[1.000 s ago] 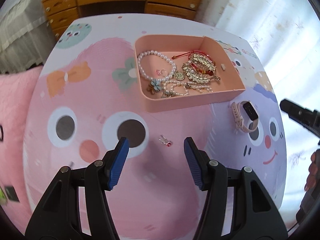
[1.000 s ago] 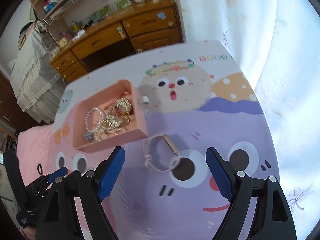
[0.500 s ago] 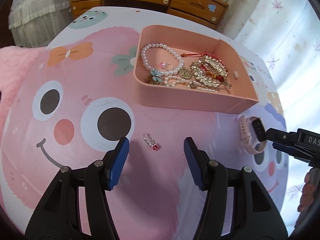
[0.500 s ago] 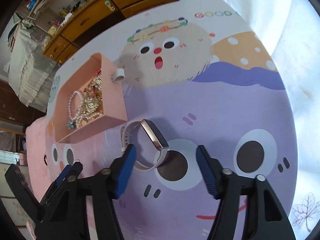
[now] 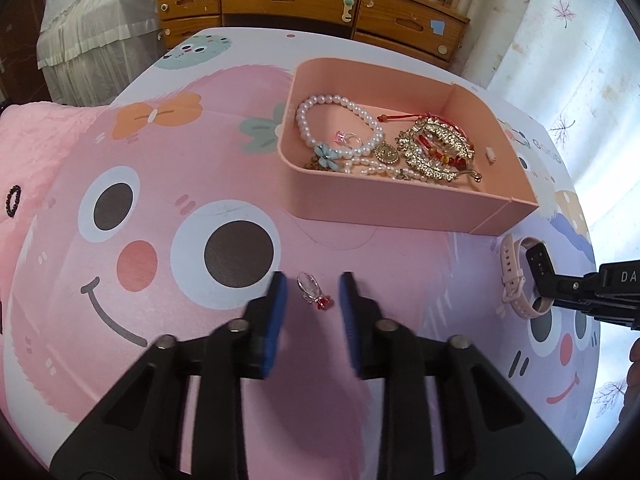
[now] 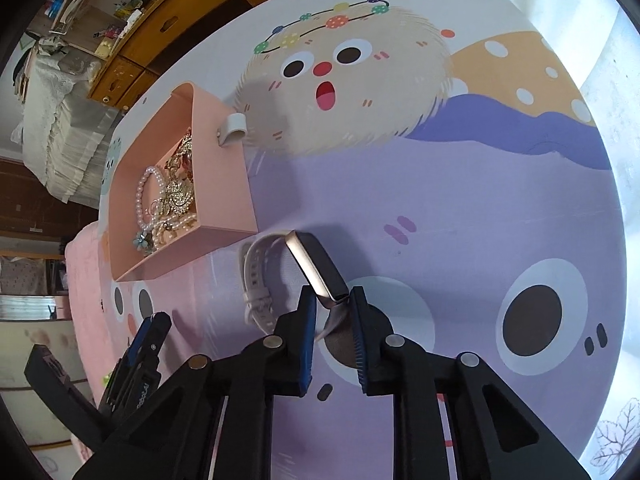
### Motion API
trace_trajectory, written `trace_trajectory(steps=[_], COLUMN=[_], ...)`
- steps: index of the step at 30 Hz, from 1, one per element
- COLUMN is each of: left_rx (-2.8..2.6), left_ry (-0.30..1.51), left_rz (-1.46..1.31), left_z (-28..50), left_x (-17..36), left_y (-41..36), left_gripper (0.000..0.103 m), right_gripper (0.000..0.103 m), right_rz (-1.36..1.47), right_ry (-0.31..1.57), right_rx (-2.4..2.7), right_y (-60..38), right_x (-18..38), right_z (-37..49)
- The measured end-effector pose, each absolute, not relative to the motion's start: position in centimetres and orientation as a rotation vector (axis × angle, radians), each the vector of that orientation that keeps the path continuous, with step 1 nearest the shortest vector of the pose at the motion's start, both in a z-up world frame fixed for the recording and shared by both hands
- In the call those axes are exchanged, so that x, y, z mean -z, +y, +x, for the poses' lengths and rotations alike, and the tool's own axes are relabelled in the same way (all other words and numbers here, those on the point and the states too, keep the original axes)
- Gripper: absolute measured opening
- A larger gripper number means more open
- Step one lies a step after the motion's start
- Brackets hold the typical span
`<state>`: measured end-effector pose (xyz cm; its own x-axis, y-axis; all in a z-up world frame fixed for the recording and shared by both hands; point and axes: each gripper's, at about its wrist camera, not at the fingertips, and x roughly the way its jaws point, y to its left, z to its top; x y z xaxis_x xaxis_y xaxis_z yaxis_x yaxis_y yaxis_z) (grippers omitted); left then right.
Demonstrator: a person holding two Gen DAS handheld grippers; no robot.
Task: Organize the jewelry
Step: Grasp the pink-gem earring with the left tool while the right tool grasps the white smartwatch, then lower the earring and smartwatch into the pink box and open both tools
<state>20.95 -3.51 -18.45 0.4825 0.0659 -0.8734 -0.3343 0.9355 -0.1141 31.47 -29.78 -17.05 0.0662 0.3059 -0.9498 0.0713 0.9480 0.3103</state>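
Landmark: pink tray on the cartoon-print table mat.

Far left of the tray, at the mat's edge — a small dark beaded ring on a pink cloth.

Left of the tray and nearer the camera: left gripper, jaws closing, blue pads either side of a silver ring with a red stone. The ring lies flat on the mat between the pads; a gap shows on both sides, so nothing is pinched.

Inside the tray: pearl bracelet at its left end with a pink-stone ring inside the loop, a blue flower charm by the near wall, a gold medallion mid-tray, gold bangles with red cord to the right.

Right of the tray, just off its near corner: watch with a pale pink strap. Right gripper is closing — its pads sit at the near end of the watch body, and the body looks nipped between them. A white clip hangs on the tray's outer wall.
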Motion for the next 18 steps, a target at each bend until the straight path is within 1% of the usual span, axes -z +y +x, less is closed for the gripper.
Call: trace_trajectory(steps=[1, 2, 9, 18], left_rx=[-0.241, -0.234, -0.222, -0.129], left_ry=[1.042, 1.041, 1.015, 0.94], left_rz=[-0.289, -0.293, -0.324, -0.306], left_z=[21.0, 20.9, 20.6, 20.3], left_x=[18.5, 18.5, 18.0, 14.7], left_y=[-3.5, -3.5, -3.4, -4.3], left_gripper=[0.01, 0.007, 0.006, 0.006], right_gripper=[0.015, 0.014, 0.013, 0.013], right_rz=[0.304, 0.303, 0.31, 0.297], right_ry=[1.499, 1.497, 1.469, 1.407], right_rx=[-0.187, -0.192, -0.238, -0.276], right_y=[-29.7, -29.6, -29.5, -29.3], right_x=[17.0, 16.9, 15.3, 11.2], right_z=[31.4, 31.3, 31.0, 31.3])
